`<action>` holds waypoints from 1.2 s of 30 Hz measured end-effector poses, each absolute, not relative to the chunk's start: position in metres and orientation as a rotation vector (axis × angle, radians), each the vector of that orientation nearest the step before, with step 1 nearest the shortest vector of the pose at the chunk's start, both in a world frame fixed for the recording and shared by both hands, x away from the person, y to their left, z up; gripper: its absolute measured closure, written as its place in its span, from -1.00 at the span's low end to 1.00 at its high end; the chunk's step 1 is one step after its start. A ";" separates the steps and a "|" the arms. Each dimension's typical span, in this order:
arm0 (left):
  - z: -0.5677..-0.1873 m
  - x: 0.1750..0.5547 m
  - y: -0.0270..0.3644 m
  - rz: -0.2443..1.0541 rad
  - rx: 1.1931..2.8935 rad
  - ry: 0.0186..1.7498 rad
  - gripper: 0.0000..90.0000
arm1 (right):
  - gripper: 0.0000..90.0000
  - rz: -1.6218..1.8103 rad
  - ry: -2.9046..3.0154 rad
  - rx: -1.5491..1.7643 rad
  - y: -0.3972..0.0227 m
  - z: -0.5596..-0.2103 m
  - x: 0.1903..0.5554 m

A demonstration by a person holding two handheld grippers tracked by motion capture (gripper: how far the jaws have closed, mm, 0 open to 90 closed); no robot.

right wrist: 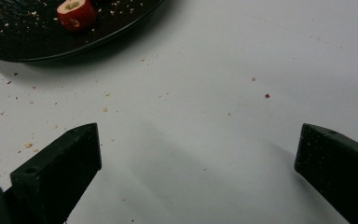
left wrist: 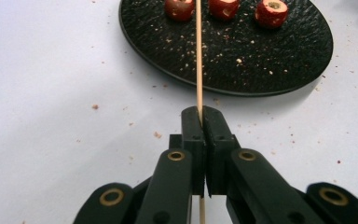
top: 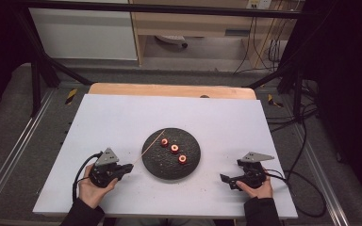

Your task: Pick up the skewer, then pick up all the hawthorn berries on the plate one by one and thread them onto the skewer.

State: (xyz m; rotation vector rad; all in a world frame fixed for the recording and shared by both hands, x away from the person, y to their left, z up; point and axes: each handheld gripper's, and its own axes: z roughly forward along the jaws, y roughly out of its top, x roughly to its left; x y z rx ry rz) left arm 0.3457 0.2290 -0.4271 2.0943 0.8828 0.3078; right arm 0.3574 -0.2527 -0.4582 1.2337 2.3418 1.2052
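Left claw (left wrist: 200, 122), at the lower left of the high view, is pinching a thin wooden skewer (left wrist: 198, 56) between jaws that are pressed tight together, and the stick is pointing up and to the right across the black plate (top: 194, 165) at the centre of the white table (top: 122, 113). In the left gripper view the skewer is running straight up the middle of the frame, passing just beside the leftmost of three red fruit pieces (left wrist: 179, 8) lined up along the top edge. It seems that the person is lining up to spear them. Since the grip is sitting far back on so slender a stick, the long free end is likely to bend or snap if it is pushed hard into a piece. Each round piece is lying loose on the plate, so an off-centre jab could send it rolling or skidding away instead of piercing it, perhaps over the rim. Pushing low could also be scraping the tip on the plate and shoving it across the table.

Right claw (top: 230, 181), at the lower right of the high view, is standing wide apart over bare table and holding nothing. It is well apart from the plate, so nothing is steadying the fruit.
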 end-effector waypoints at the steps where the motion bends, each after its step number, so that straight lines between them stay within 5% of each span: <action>1: -0.428 0.345 0.231 0.295 2.080 0.884 0.96 | -0.97 1.207 2.346 1.227 -0.250 -0.457 0.358; 36: -0.441 0.334 0.240 0.250 2.042 0.819 0.96 | -0.98 1.225 2.389 1.183 -0.200 -0.438 0.367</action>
